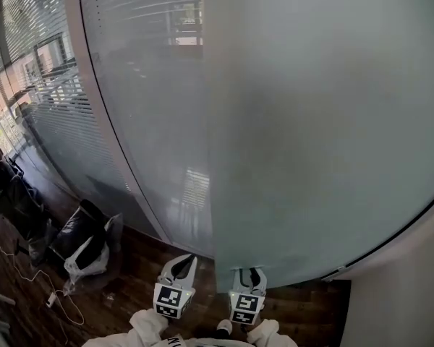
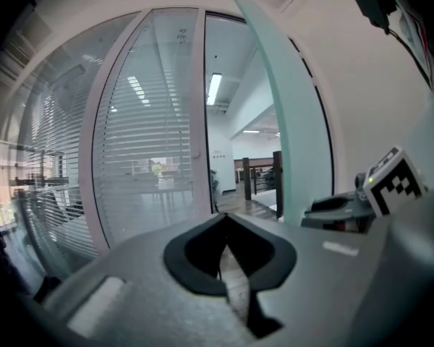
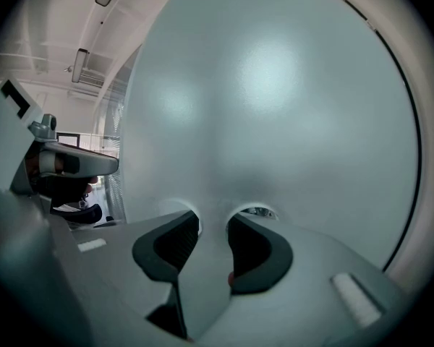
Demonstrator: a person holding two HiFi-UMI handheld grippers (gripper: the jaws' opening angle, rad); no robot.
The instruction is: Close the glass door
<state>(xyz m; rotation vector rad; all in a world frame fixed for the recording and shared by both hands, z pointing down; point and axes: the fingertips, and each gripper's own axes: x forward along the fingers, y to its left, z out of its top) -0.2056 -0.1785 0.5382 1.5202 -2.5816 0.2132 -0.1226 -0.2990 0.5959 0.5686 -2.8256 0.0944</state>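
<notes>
The frosted glass door (image 1: 318,121) fills the head view from 12 o'clock round to 4 o'clock, its free edge running down the middle of the picture to the floor. It stands ajar: in the left gripper view it shows as a pale green slab at 1 o'clock, and to its left the doorway gives onto a lit corridor. At 9 to 11 o'clock in the head view stretches a glass wall with blinds (image 1: 130,121), its slats half open. A wooden floor (image 1: 137,295) lies along the bottom from 6 to 8 o'clock, and a white wall (image 1: 401,295) takes the 5 o'clock corner. A black bag (image 1: 78,228) sits on the floor at 8 o'clock (whether it is a bag or a low seat I cannot tell), with something white (image 1: 87,260) just beside it and a thin white cable (image 1: 58,298) trailing nearby. The right tool (image 1: 247,272) is at 6 o'clock, its jaws apart and holding nothing, their tips close against the door's face just right of the free edge; they seem to touch the glass. The left tool (image 1: 182,264), just beside it toward 7 o'clock, points past the door's edge with its jaws together and nothing between them.
</notes>
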